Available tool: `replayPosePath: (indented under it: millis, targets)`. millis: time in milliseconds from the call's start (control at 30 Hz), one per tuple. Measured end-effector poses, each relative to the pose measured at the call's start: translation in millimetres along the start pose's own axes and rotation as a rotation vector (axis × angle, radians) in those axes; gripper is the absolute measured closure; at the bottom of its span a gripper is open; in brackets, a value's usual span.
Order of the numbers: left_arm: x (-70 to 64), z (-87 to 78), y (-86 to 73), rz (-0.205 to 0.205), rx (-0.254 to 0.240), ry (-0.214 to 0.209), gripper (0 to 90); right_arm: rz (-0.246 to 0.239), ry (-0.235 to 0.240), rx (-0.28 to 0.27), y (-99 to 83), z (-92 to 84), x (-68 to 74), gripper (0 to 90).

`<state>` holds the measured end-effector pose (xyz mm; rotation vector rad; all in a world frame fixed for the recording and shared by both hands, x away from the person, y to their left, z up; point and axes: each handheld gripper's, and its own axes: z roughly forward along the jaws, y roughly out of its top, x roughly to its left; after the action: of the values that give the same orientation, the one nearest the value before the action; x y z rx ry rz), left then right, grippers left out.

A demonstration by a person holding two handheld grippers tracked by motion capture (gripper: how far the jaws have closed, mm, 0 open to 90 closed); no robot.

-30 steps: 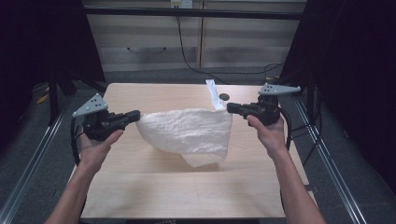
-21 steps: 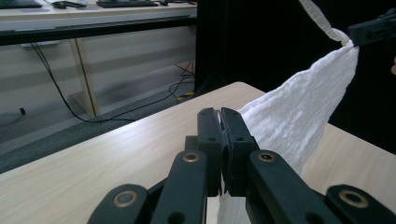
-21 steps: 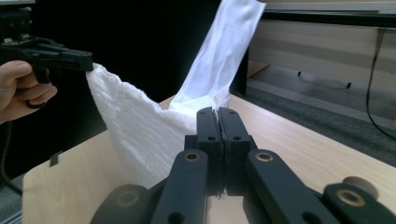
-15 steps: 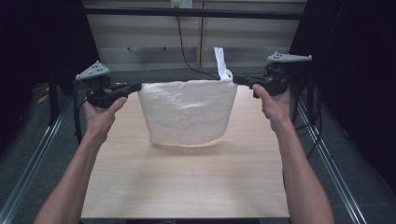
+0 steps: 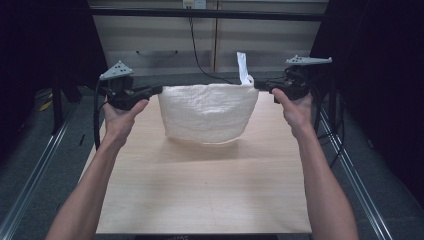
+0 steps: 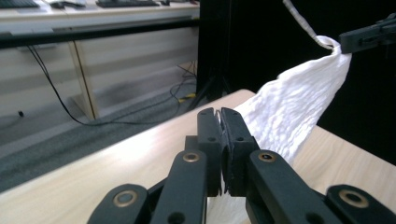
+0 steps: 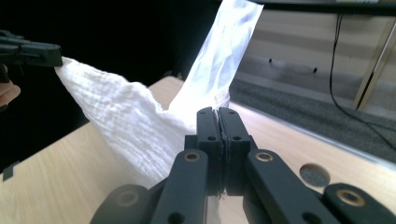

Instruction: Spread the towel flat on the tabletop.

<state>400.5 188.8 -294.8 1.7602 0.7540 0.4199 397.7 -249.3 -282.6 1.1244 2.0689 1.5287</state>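
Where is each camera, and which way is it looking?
High view: above the person's side, looking forward and down at the table; both forearms, left gripper and right gripper show, stretching a white cloth.
Left gripper view: on the left gripper, looking along its shut jaws across the cloth to the right gripper.
Right gripper view: on the right gripper, looking back along the cloth.
All share the cloth.

You are viewing a white cloth [image 5: 207, 112] with a fine crinkled weave and a glossy white tag [image 5: 243, 67]. You are holding black claws, left claw [image 5: 159, 90] and right claw [image 5: 257, 85], over a pale wood-grain surface [image 5: 200, 190].
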Motion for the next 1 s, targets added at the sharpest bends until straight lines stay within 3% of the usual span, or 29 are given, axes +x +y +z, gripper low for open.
replayPosePath:
  millis: [233,467,533,633,900,1000]
  targets:
    - [-5.1,-4.6,-25.8,-0.035,-0.009,-0.035,87.7,-0.002,0.029,0.039,-31.1,1.2,3.7,88.3]
    - [-19.6,-12.4,-48.1,-0.025,-0.002,-0.069,87.7,0.002,0.057,0.055,-61.9,-6.3,11.8,88.3]
    - [-21.6,-14.5,-55.8,-0.025,0.008,-0.071,87.7,0.01,0.067,0.057,-70.2,-8.3,13.3,88.3]
    - [-22.9,-18.1,-69.1,-0.06,0.012,-0.077,87.8,0.032,0.096,0.062,-83.0,-10.4,14.5,88.3]
    - [-30.6,-25.7,-100.3,-0.067,0.047,-0.102,87.7,0.076,0.138,0.083,-118.6,-16.5,20.3,88.3]
    - [-32.8,-28.9,-116.2,-0.088,0.058,-0.106,87.7,0.083,0.152,0.091,-131.0,-18.7,24.3,88.3]
